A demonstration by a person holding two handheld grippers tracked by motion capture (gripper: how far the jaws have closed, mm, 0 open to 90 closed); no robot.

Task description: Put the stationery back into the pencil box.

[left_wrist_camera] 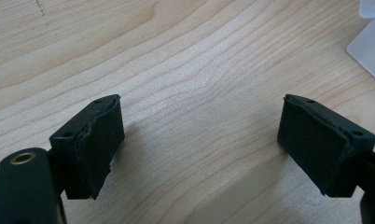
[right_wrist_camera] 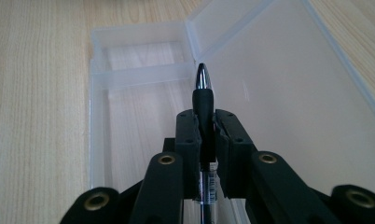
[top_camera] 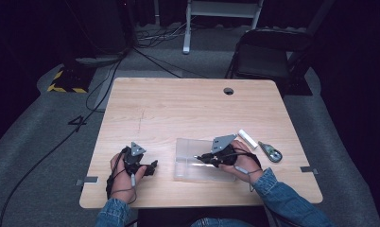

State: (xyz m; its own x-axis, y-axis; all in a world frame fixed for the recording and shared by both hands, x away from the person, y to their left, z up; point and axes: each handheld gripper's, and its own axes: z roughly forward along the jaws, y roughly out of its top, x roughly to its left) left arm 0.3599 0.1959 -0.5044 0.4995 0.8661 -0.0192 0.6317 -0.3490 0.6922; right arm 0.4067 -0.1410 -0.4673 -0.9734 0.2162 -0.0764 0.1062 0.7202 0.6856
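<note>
Your right gripper (right_wrist_camera: 205,135) clamps a black pen with a chrome tip (right_wrist_camera: 203,100) between its jaws, the tip jutting out ahead of the pads and hovering over the open, clear plastic hinged case (right_wrist_camera: 143,70) that lies on the light wooden table (top_camera: 178,109). Your left gripper (left_wrist_camera: 199,144) rests just left of the case, jaws spread wide with nothing between them and only bare wood grain below. To the right of the case lie a small white cylinder (top_camera: 247,138) and a grey-green utility tool (top_camera: 271,152), close together. Beyond the table's far edge, a dark folding chair (top_camera: 268,56) stands on grey carpet crossed by black cables (top_camera: 60,142).
</note>
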